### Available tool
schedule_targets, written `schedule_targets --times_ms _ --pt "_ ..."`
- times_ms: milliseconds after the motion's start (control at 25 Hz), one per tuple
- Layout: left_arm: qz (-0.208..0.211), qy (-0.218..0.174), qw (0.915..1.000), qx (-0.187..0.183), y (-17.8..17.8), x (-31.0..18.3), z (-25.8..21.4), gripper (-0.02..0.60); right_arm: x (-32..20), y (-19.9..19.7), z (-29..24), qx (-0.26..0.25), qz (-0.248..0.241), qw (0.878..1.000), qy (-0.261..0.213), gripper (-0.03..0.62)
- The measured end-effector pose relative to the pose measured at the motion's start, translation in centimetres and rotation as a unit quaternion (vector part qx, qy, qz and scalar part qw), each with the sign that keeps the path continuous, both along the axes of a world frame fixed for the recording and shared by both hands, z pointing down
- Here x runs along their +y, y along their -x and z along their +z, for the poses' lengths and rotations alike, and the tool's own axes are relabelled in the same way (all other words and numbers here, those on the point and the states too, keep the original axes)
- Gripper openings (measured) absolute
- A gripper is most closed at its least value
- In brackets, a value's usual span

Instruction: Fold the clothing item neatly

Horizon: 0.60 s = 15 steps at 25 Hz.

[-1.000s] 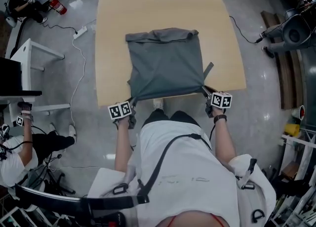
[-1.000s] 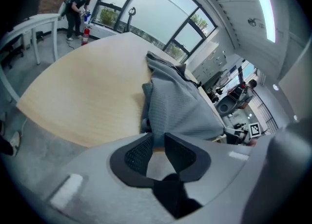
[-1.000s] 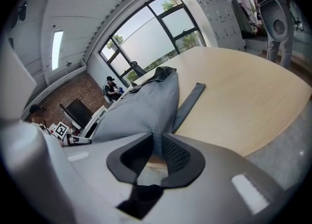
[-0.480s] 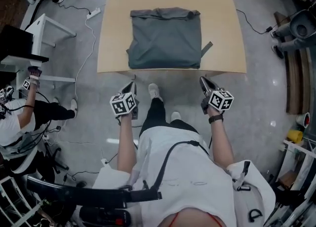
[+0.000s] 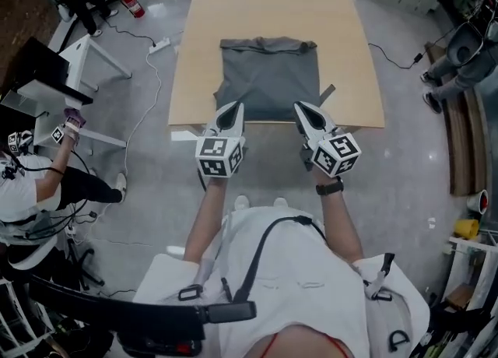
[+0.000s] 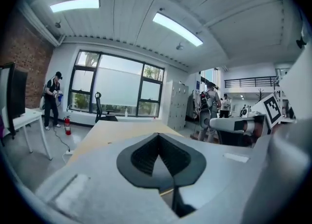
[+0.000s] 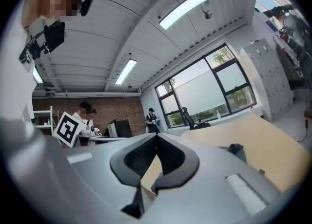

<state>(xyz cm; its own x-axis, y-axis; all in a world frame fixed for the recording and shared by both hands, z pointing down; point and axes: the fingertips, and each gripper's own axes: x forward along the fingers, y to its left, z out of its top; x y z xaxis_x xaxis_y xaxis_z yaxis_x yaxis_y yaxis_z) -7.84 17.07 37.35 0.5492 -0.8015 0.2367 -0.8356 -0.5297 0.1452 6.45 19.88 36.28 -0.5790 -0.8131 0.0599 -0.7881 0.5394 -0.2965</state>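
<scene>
Lying flat on the near half of the worktop [image 5: 272, 14], centred between its sides: the grey clothing item [image 5: 268, 76], folded to a rough square, with a rumpled far hem and a short strap poking out toward the worktop's right edge. Held up over the worktop's near edge, side by side and pointing across it: left claw [image 5: 232, 109] and right claw [image 5: 305, 111], each closed tight with jaws together, gripping nothing, clear of the cloth.
</scene>
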Motion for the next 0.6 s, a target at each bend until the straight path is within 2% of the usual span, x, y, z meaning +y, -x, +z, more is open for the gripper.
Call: schedule_targets --times_ms 80,240,320,480,600 --pt "0.005 -0.024 0.9997 0.006 0.1 0.3 -2.4 0.002 -0.2 1.7 -2.5 -0.011 -0.016 1.0 -0.023 0.006" --pt "-0.002 -0.05 0.9986 0.02 1.3 1.8 -4.8 0.002 0.5 3.1 -5.7 -0.032 0.0 0.998 -0.059 0.006" --pt "-0.01 -0.05 0.9984 0.026 2.3 1.8 -4.7 0.002 0.7 3.8 -5.6 -0.031 0.015 0.998 -0.051 0.006" --pt "-0.045 -0.028 0.997 0.057 4.8 1.2 -3.5 0.002 -0.2 6.5 -3.2 -0.029 0.01 1.0 0.002 0.005" --pt "-0.039 -0.03 0.997 0.059 4.6 1.0 -3.3 0.002 -0.5 6.7 -2.6 -0.018 0.022 1.0 0.01 0.005"
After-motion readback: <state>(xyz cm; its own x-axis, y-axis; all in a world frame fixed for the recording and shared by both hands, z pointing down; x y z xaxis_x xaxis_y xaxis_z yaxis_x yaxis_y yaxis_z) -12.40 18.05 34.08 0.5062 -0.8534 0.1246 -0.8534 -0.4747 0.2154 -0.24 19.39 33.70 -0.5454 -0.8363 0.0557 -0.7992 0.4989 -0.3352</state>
